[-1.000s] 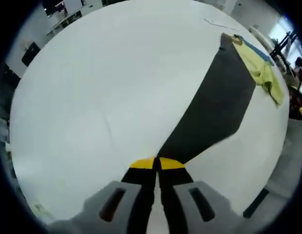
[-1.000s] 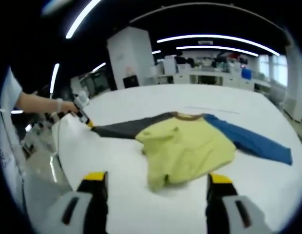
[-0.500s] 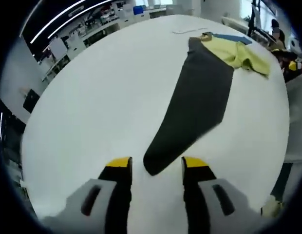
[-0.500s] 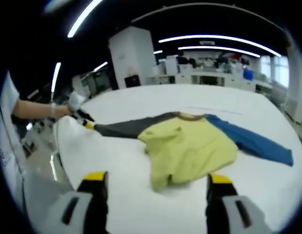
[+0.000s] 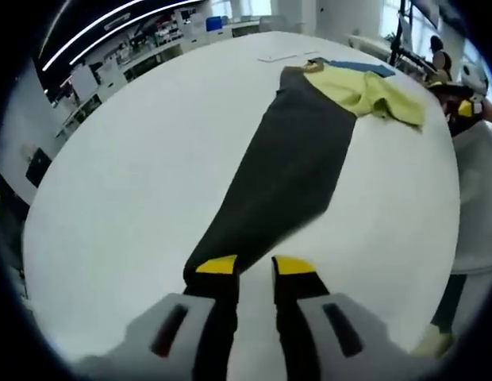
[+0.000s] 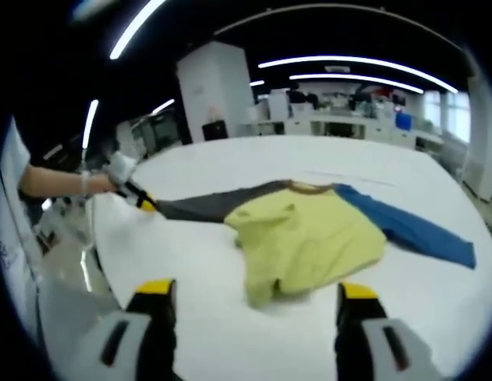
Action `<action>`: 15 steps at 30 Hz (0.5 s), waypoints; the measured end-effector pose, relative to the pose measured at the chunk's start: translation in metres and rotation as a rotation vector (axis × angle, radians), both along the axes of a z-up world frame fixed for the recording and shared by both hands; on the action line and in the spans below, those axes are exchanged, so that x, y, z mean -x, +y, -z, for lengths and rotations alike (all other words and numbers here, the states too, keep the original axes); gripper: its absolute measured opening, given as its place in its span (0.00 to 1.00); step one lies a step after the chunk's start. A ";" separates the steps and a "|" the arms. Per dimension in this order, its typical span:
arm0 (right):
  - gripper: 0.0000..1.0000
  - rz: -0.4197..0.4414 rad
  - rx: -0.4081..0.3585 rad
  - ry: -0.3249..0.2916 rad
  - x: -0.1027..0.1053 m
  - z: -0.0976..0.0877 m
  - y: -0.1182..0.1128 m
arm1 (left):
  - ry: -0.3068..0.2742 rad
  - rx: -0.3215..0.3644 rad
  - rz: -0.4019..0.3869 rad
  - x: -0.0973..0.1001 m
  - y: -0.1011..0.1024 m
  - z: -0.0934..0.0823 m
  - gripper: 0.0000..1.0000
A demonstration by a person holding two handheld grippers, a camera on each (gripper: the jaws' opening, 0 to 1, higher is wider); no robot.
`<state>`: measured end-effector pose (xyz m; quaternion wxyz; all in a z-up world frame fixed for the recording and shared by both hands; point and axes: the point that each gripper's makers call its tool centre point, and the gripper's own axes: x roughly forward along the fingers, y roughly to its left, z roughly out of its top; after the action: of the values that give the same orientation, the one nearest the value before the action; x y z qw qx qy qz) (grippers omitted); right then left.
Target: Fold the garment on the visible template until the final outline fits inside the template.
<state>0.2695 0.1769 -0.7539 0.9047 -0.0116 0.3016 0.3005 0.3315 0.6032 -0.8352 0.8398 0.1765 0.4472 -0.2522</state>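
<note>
- The garment (image 6: 309,238) lies spread on the white bench (image 6: 230,317): yellow body bunched in the middle, blue sleeve (image 6: 413,230) trailing one way, dark grey sleeve (image 5: 286,175) stretched long the other.
- Left gripper (image 5: 254,266) sits at the grey sleeve's cuff, jaws a narrow gap apart; whether cloth is pinched between the tips I cannot tell.
- Right gripper (image 6: 254,292) hangs wide open over bare bench just short of the yellow hem, holding nothing.
- Risk: a shallow bite at the cuff slips off mid-fold, and the sleeve flops back.
- Risk: pulling the long sleeve drags the bunched body, so the outline skews.
- No template outline is legible here.
- Containers: none to report on the bench.
</note>
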 end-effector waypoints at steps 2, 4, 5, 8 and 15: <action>0.81 0.002 0.003 0.003 0.001 0.001 -0.001 | 0.016 0.001 -0.008 -0.011 0.006 0.010 0.15; 0.81 0.004 0.006 0.003 0.001 0.001 -0.002 | 0.027 0.005 -0.010 -0.013 0.007 0.014 0.14; 0.81 0.007 0.007 0.003 0.002 0.001 -0.003 | 0.024 0.006 -0.007 -0.014 0.009 0.014 0.13; 0.81 0.019 0.004 0.004 0.000 0.001 -0.005 | 0.022 0.013 -0.011 -0.020 0.013 0.015 0.12; 0.81 0.021 -0.002 0.006 0.000 0.003 -0.004 | 0.004 -0.026 0.016 -0.029 0.026 0.020 0.02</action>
<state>0.2699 0.1733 -0.7568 0.9069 -0.0068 0.3041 0.2914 0.3607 0.6290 -0.8552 0.8345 0.1905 0.4506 -0.2536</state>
